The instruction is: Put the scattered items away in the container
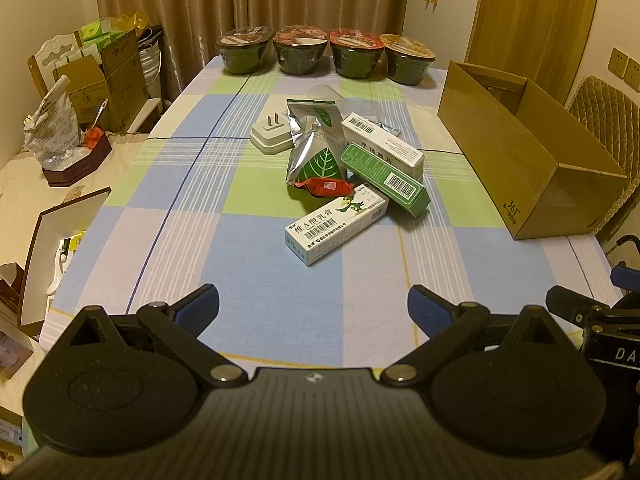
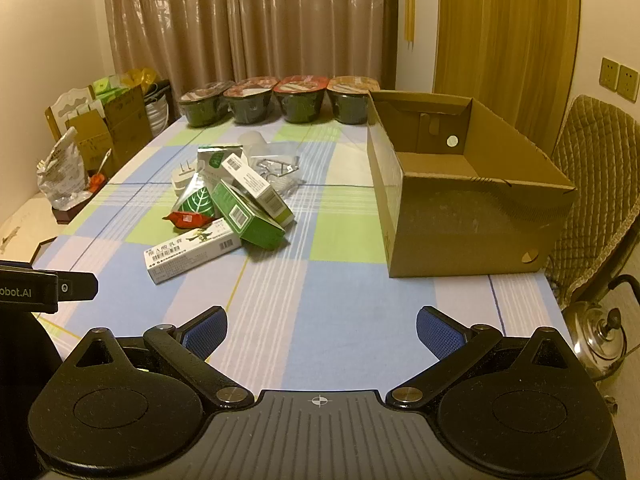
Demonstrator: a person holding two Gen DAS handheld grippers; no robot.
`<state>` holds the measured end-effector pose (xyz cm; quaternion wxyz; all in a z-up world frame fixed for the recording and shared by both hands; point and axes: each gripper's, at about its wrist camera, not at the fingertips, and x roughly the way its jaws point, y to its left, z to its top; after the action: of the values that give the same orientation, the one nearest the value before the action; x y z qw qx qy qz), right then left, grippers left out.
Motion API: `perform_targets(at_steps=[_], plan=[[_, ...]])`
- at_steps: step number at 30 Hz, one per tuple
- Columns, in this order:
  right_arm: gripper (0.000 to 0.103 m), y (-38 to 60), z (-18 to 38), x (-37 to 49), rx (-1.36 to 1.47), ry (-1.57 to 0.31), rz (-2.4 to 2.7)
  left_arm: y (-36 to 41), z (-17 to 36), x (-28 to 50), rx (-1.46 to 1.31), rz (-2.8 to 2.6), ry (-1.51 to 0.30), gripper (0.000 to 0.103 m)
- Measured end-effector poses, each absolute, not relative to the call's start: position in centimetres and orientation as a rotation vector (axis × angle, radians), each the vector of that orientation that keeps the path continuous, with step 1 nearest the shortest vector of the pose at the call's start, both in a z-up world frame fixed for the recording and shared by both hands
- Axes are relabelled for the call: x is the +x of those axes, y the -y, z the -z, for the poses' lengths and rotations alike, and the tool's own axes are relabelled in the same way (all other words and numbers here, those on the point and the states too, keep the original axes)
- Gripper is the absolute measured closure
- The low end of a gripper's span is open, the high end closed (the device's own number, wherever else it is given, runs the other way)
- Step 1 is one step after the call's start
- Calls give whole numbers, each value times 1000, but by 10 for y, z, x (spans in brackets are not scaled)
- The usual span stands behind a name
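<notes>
Covering most of both frames, the checked tablecloth (image 1: 280,248) in blue, green and lilac runs back to a row of four instant-noodle bowls (image 1: 320,54) under the curtain at upper centre. At right in your left-wrist view stands the open cardboard box (image 1: 532,168), its near corner printed "361°"; from your right wrist its inside shows bare brown card. Mid-frame lies the scattered pile, well apart from the box: a silver pouch (image 1: 312,144) with a green leaf print, a white medicine carton (image 1: 384,144) with a barcode, a green carton (image 1: 384,178) leaning across it, and nearest you a white tube carton (image 1: 336,228) reading "维A酸乳膏" with a cartoon bird. A white plug adapter (image 1: 270,136) sits just left of the pouch, clear plastic packaging (image 2: 276,160) lies behind the pile, and a small red sachet (image 1: 324,188) touches the pouch's lower edge. Your left gripper (image 1: 313,308) and right gripper (image 2: 322,330) both hover at lower frame, blue pads spread wide, holding nothing. "obot.AI" reads at the right view's left edge.
</notes>
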<state>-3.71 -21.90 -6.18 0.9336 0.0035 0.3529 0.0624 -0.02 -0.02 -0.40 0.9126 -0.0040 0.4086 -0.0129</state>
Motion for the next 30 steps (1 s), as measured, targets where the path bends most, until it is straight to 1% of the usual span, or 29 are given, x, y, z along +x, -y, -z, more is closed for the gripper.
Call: perform_targets(at_steps=[30], plan=[[0,219,65,-38,6,-736,-125,1,8,-2,-7,36,-844,4]])
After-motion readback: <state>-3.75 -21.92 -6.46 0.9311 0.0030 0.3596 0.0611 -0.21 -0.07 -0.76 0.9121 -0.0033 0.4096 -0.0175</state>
